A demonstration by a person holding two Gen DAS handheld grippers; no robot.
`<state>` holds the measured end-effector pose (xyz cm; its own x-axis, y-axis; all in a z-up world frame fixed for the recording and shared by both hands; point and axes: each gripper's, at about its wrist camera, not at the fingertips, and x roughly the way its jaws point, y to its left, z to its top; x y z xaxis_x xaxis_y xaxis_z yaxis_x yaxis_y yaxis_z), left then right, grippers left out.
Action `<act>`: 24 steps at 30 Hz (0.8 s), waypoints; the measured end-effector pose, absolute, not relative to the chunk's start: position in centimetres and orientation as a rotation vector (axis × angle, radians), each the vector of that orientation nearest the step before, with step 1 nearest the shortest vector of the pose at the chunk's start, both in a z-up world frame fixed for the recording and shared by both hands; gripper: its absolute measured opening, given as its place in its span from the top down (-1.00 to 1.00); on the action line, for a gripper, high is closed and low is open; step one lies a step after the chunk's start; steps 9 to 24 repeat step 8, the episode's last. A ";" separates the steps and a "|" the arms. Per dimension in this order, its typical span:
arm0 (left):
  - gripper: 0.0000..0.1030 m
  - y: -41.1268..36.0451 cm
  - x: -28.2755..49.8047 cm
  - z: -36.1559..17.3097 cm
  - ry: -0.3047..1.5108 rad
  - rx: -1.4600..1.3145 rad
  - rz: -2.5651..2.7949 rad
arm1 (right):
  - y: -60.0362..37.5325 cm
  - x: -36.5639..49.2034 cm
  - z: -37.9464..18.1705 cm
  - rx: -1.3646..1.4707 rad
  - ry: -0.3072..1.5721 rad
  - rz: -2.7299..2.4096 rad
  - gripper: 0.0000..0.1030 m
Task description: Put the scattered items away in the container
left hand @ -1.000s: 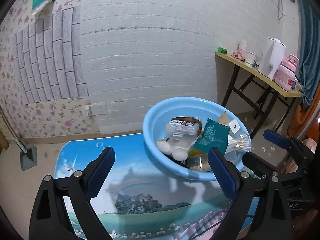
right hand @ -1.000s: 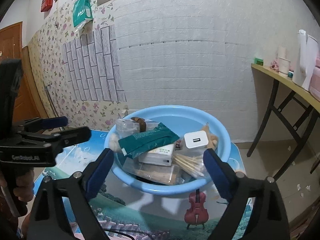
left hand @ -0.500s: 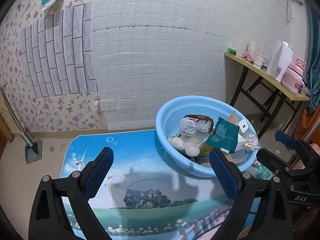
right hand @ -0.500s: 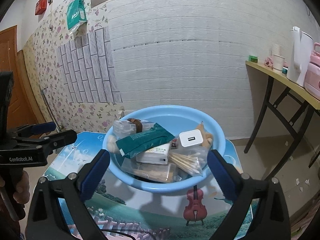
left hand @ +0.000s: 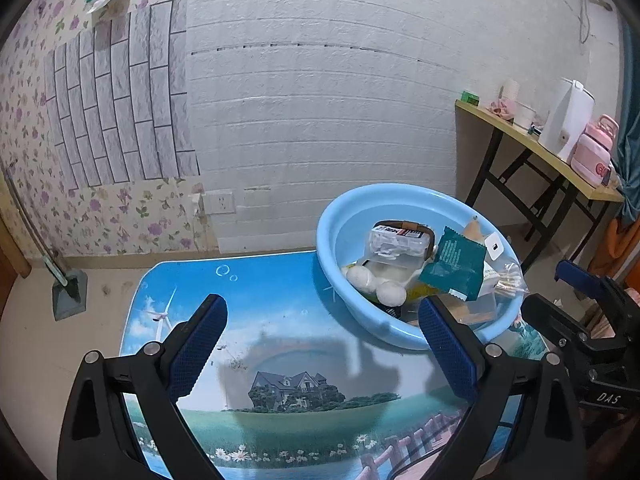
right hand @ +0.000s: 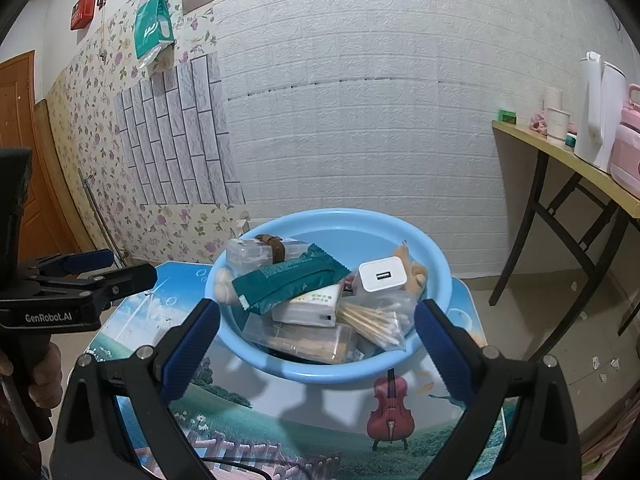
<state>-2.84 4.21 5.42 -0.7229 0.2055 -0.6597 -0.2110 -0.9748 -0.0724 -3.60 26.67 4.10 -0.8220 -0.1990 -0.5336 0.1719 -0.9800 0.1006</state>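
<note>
1. My left gripper (left hand: 322, 338) is spread wide with nothing between its jaws, above the picture-printed table (left hand: 248, 296).
2. My right gripper (right hand: 316, 334) gapes just as wide, empty, just short of the blue basin (right hand: 434, 264).
3. The basin sits on the table, heaped with a green packet (right hand: 286, 280), white charger (right hand: 382, 276), cotton swabs (right hand: 376, 320) and clear boxes.

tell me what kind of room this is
Probably a room in a home, used casually: floral wallpaper, a low picture-printed table bearing a blue basin of oddments, and a folding side table with a white kettle.
</note>
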 end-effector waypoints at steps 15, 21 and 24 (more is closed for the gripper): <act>-0.95 4.1 -2.7 5.5 0.002 -1.030 2.746 | 26.6 -3.6 4.0 0.837 -0.072 -2.823 -0.94; -0.95 4.1 -2.7 5.5 0.002 -1.030 2.746 | 26.6 -3.6 4.0 0.837 -0.072 -2.823 -0.94; -0.95 4.1 -2.7 5.5 0.002 -1.030 2.746 | 26.6 -3.6 4.0 0.837 -0.072 -2.823 -0.94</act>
